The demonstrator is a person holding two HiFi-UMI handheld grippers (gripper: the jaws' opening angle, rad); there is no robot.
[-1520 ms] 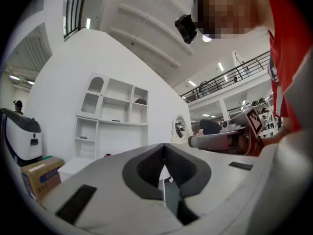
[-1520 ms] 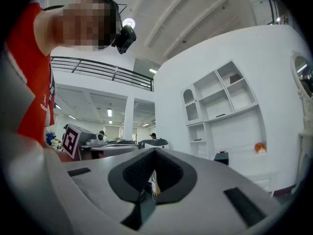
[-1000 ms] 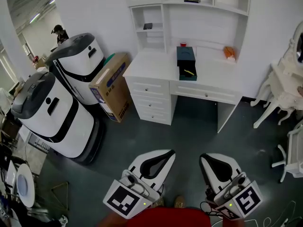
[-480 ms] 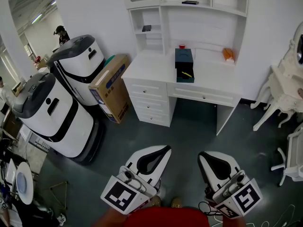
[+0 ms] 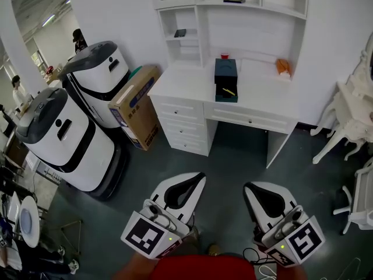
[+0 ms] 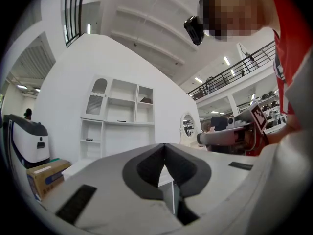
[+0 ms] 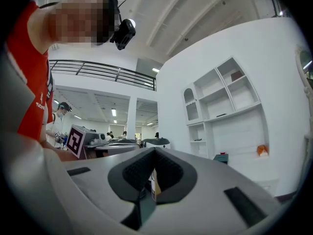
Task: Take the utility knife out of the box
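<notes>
Both claws have slid slightly to the left in the head view since a second ago, the left one more plainly, and the person has stepped a little nearer the counter [image 5: 186, 87], which is still well away across the open floor.

Nothing of the task is done yet, as far as can be judged. The dark box [image 5: 226, 78] stands at the middle of the counter with its near part open. A thin yellow thing [image 5: 229, 91] lies inside, most likely the utility knife, though it is too small to be sure. What remains is everything that matters: closing the gap to the counter, reaching into the open part, gripping the knife and lifting it clear.

On the left, the left claw [image 5: 198, 177] is held out low in front of the person, clenched, its dark pads meeting at the tips with nothing between them; it touches nothing. On the right, the right claw [image 5: 249, 188] is likewise clamped together and empty. It points toward the counter, and in its own view the box appears small and far off to the right of the jaws. Both must be released wide before either can take the knife.
</notes>
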